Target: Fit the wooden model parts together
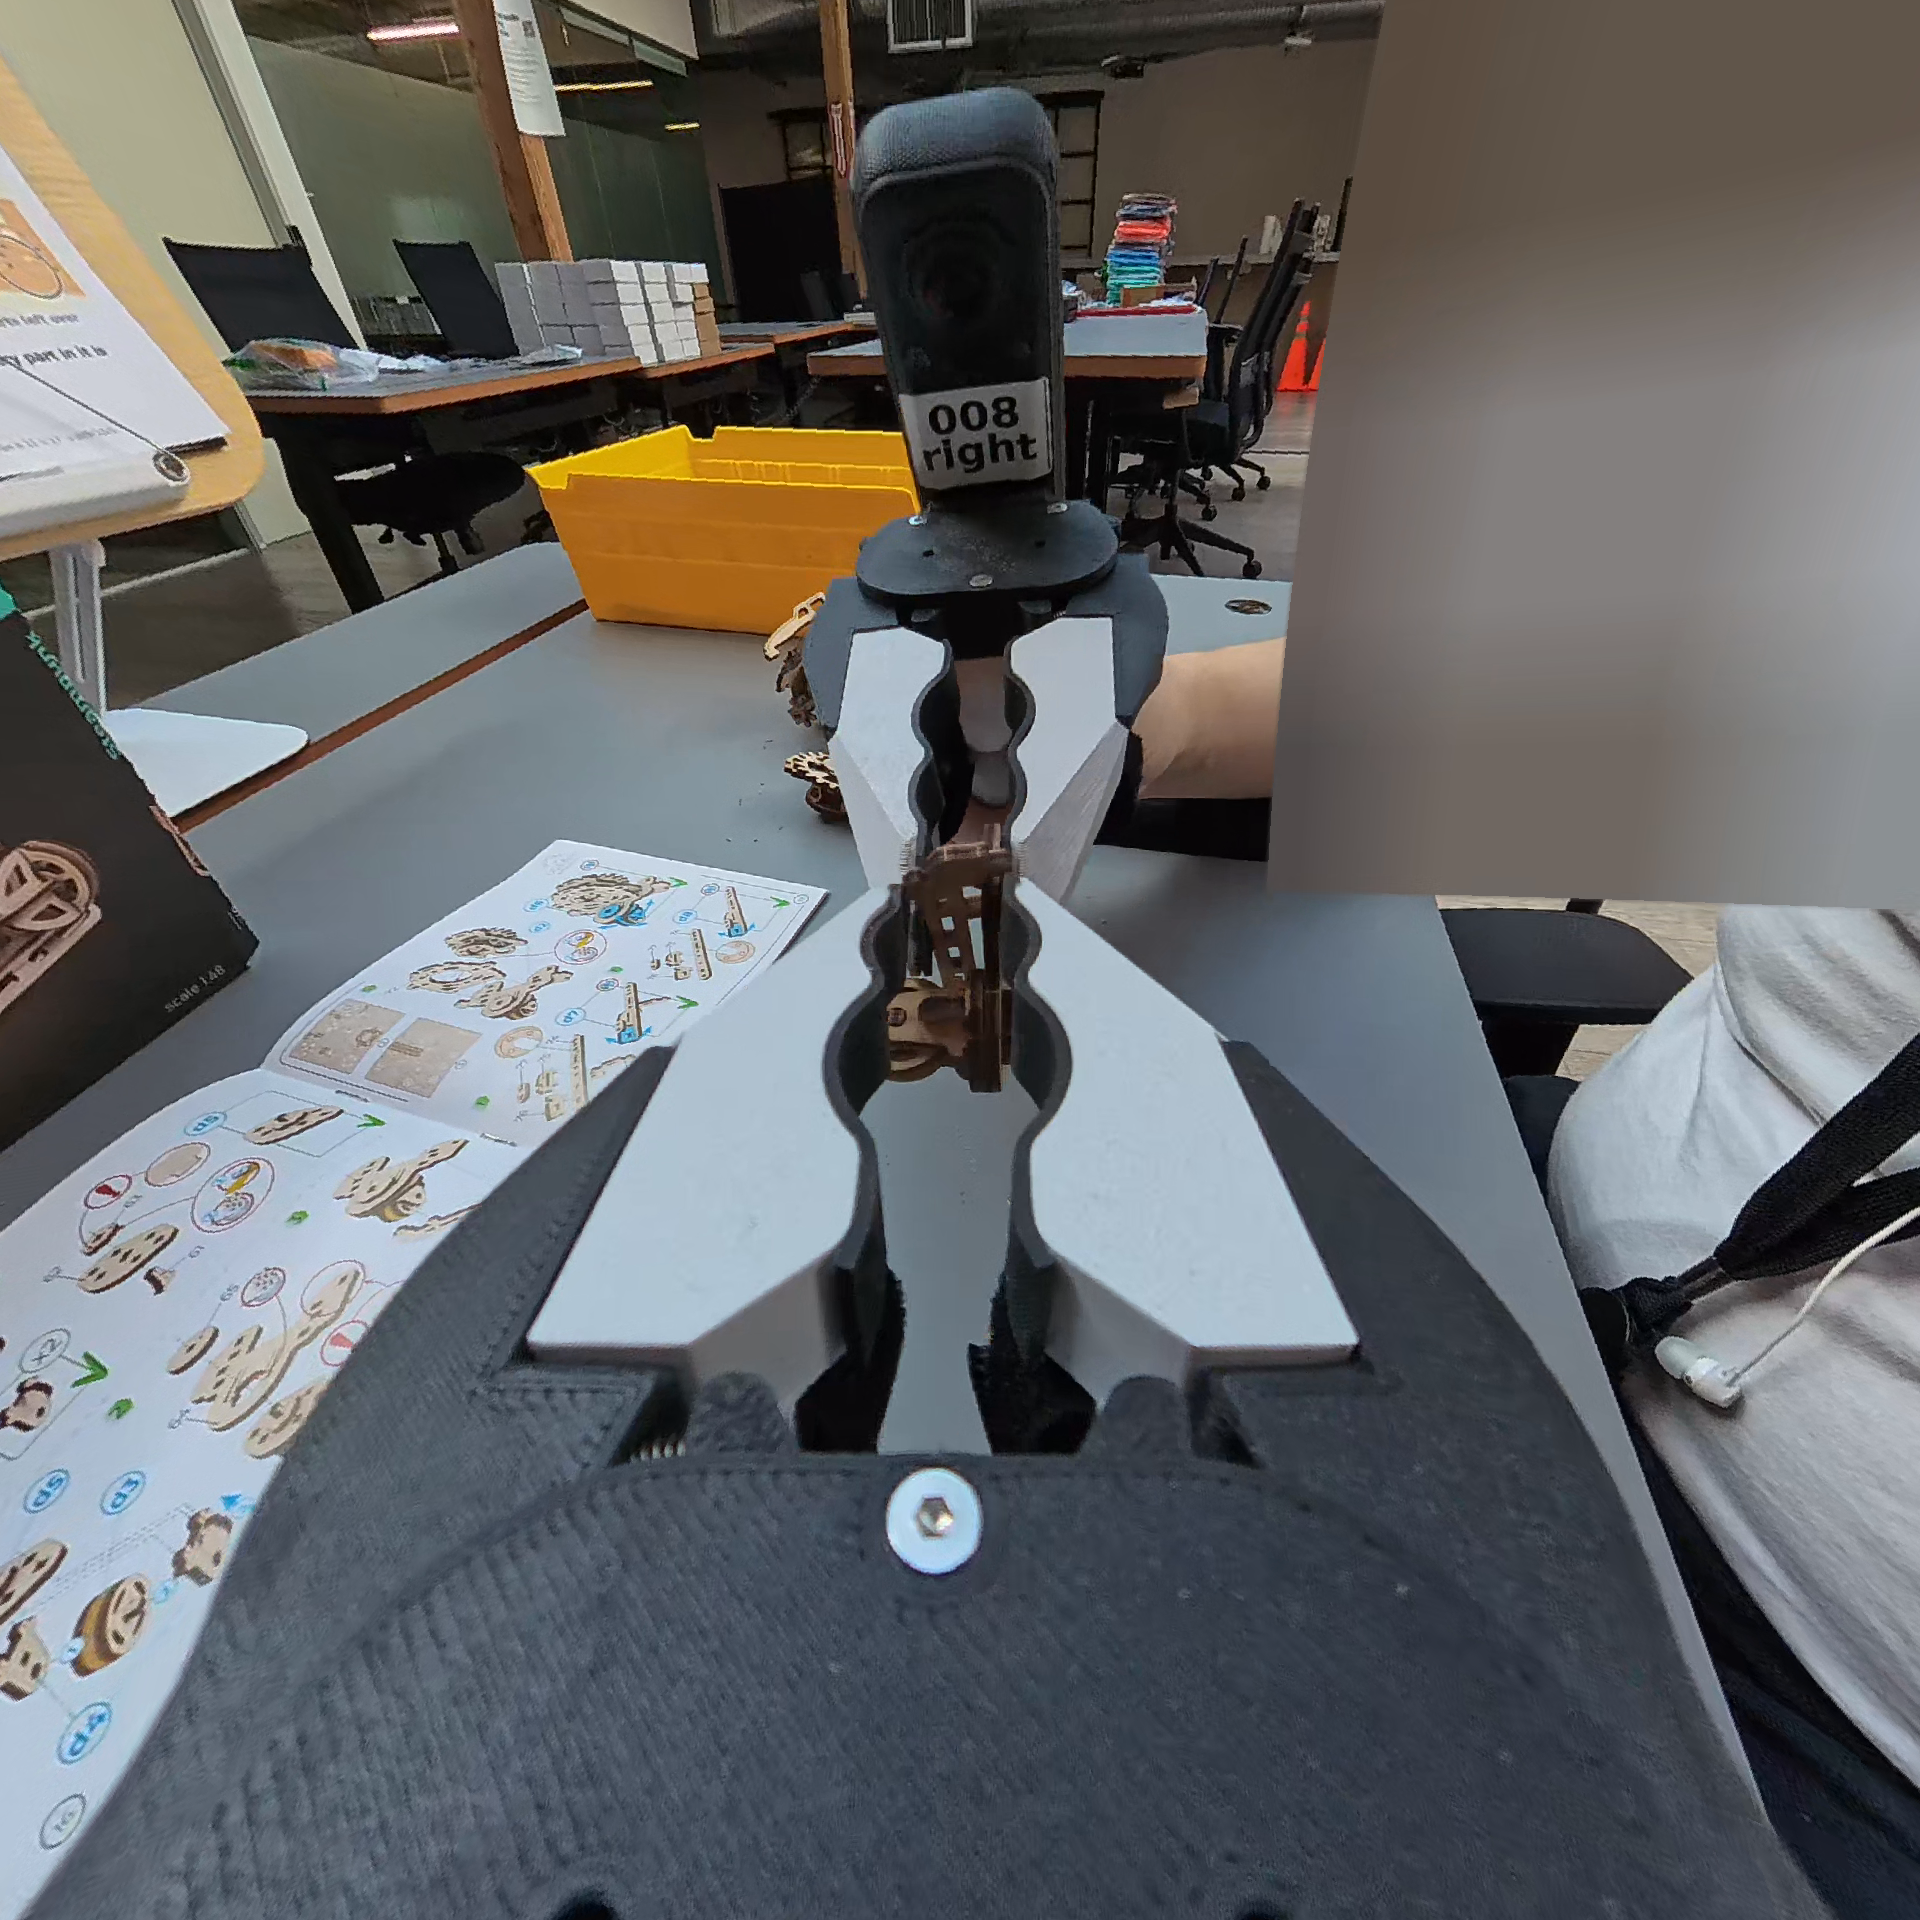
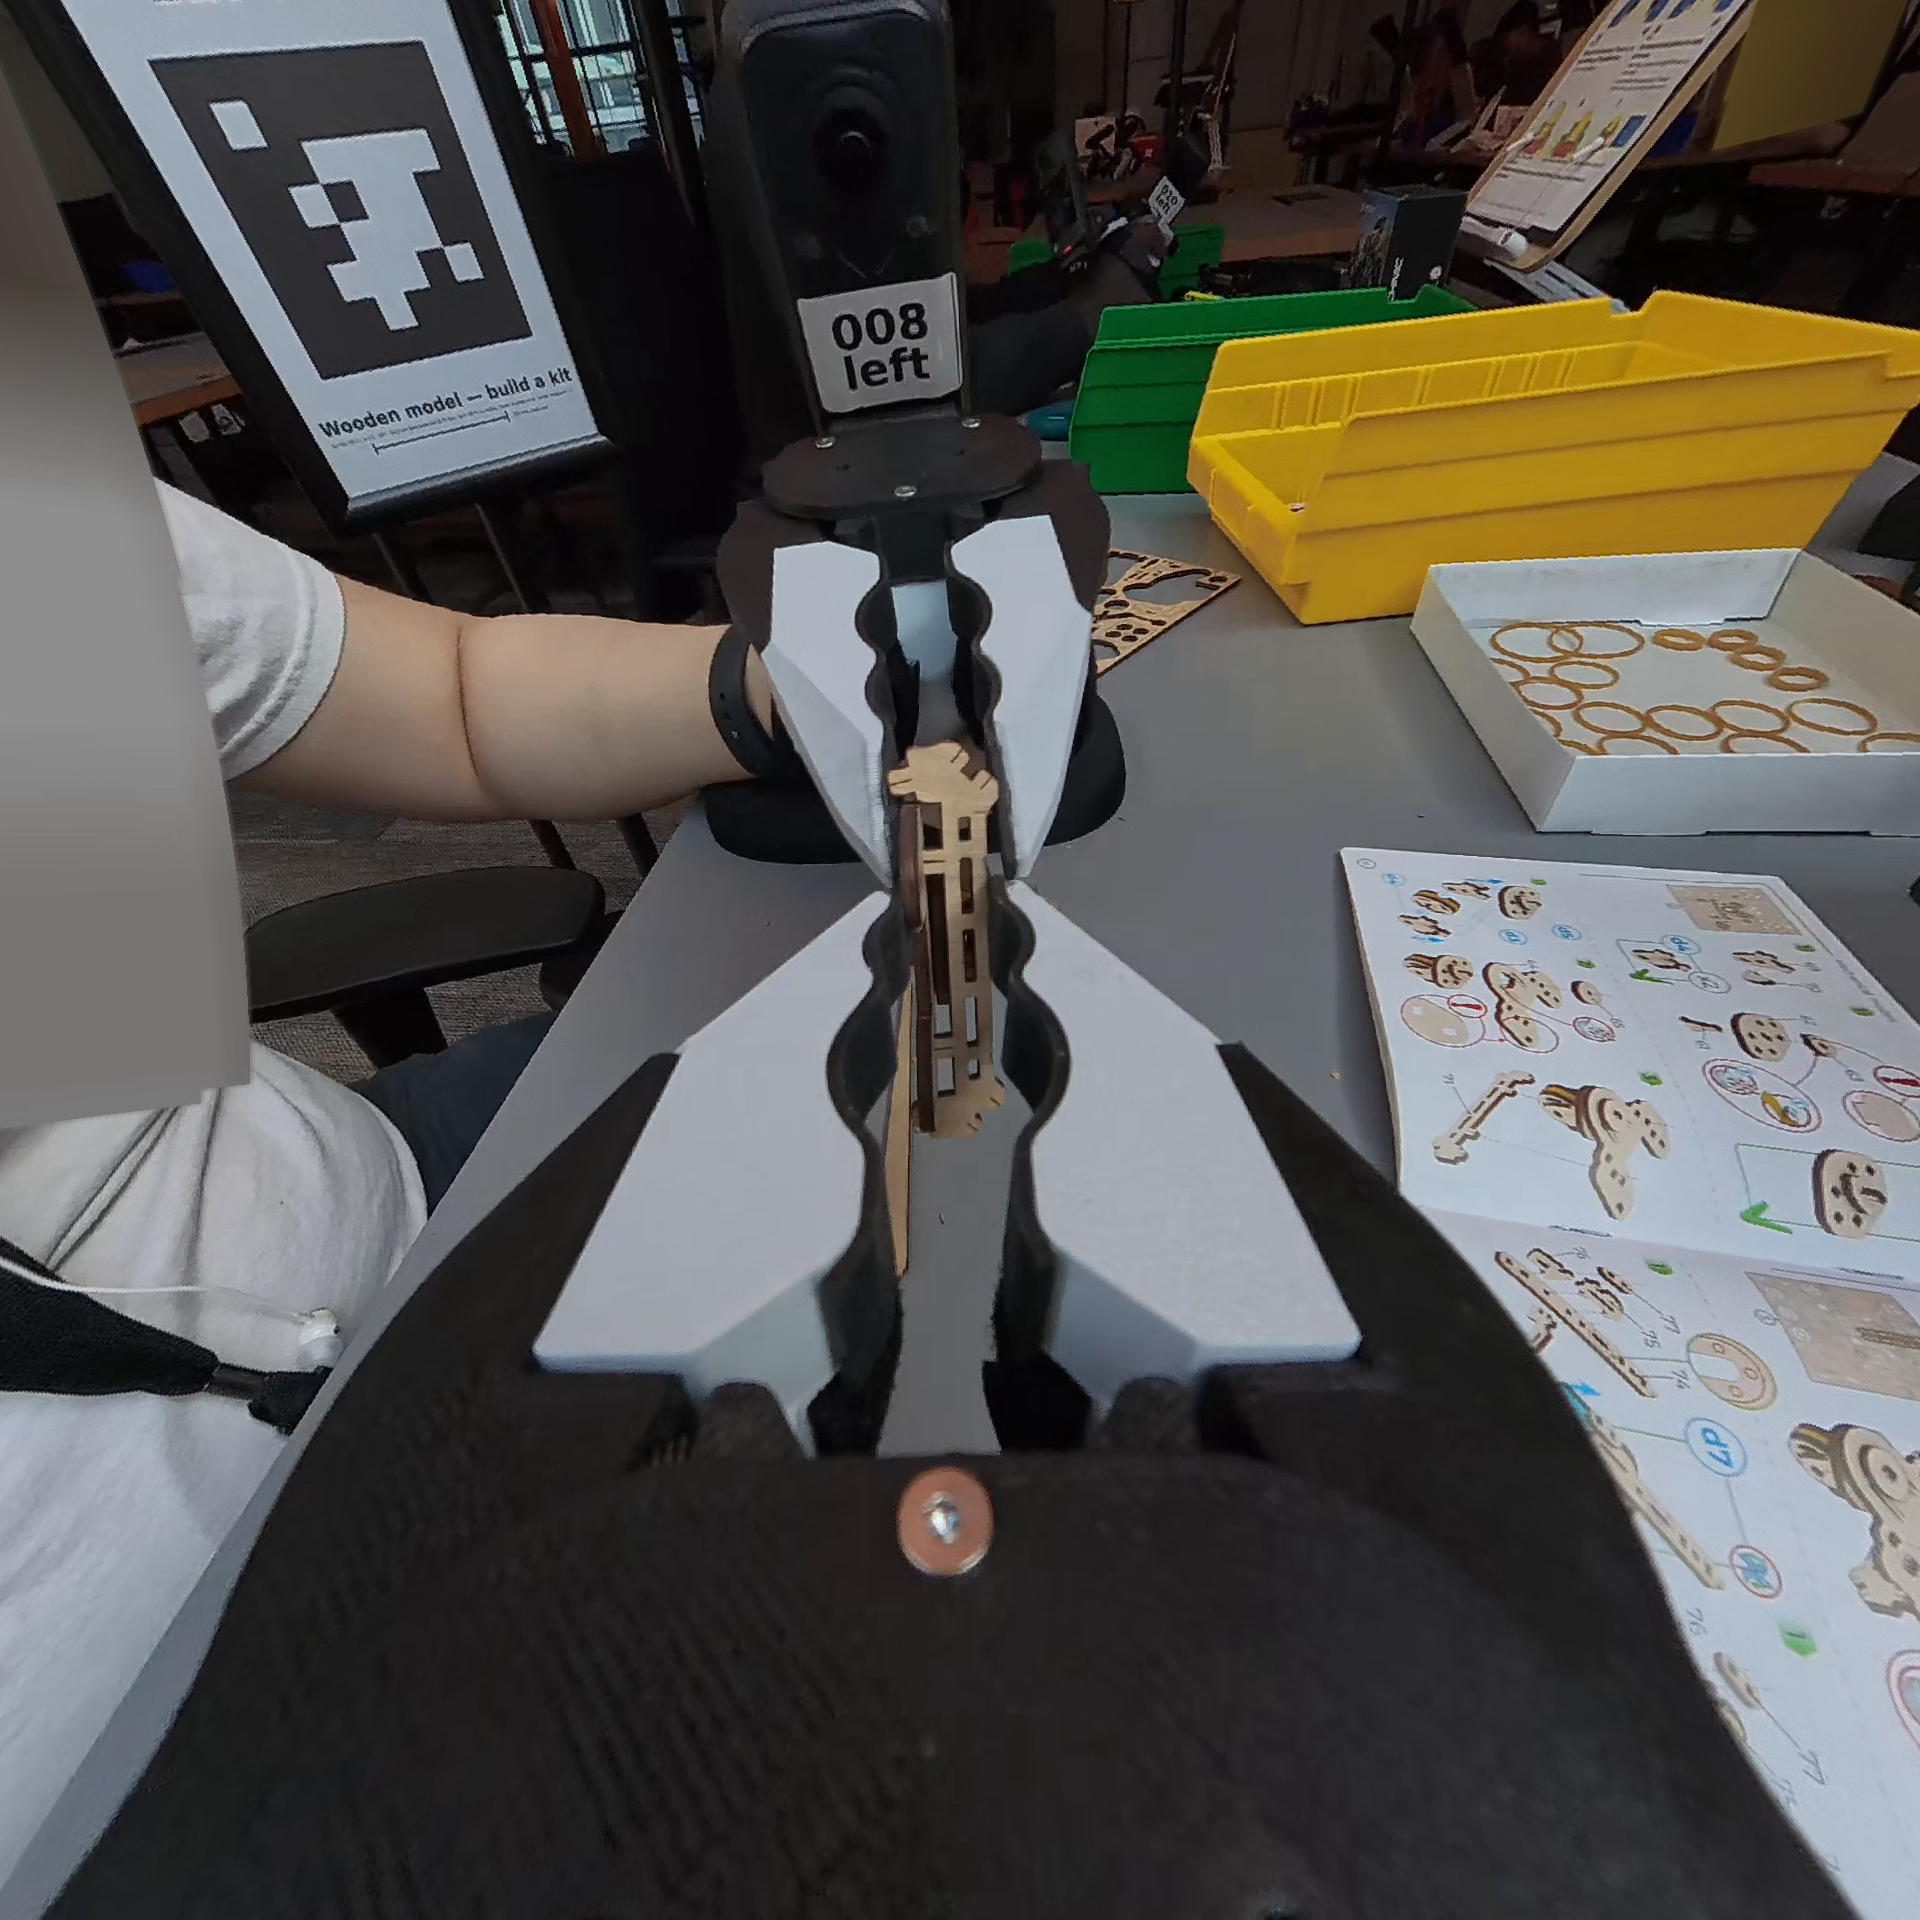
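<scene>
My two grippers meet tip to tip above the grey table. My left gripper is shut on a small wooden assembly, a slotted strip with a round wheel-like piece at its near end. My right gripper is shut on a pale slotted wooden strip that runs back between its jaws; a thin wooden stick lies beside it. The strip's notched head reaches into the tips of the left gripper. The right gripper faces me in the left wrist view. Where the wooden pieces join is hidden by the fingers.
An open instruction booklet lies on the table. A yellow bin, a green bin and a white tray of wooden rings stand behind. Loose wooden gears, a cut-out sheet and a black box are nearby. Both grippers' tips are close together, under 4 cm apart.
</scene>
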Demonstrator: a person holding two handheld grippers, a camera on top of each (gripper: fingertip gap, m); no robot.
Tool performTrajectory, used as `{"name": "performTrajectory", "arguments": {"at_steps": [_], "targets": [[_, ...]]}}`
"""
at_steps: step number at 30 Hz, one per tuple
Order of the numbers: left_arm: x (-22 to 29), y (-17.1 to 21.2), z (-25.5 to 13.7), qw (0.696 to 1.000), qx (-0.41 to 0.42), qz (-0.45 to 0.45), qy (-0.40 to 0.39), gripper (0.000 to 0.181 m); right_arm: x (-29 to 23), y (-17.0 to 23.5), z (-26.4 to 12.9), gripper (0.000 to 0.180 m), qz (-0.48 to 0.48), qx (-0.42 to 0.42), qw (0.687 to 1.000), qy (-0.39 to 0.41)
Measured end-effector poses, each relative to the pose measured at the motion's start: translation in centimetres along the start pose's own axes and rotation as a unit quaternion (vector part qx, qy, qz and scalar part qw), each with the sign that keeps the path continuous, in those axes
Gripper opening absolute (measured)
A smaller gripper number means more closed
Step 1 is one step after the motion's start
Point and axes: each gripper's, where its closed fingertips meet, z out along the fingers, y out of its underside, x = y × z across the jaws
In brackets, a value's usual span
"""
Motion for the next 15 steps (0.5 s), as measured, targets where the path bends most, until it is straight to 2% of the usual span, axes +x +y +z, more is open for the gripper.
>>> {"name": "performTrajectory", "arguments": {"at_steps": [10, 15], "targets": [[0.7, -1.6, -0.1, 0.998, 0.057, -0.011, 0.010, 0.016, -0.5, -1.3, -0.2, 0.013, -0.077, 0.017, 0.996, 0.036], [1.5, -3.2, -0.3, 0.995, 0.099, 0.011, 0.001, 0.015, -1.4, -2.9, -0.4, 0.013, -0.105, 0.059, 0.992, 0.046]]}}
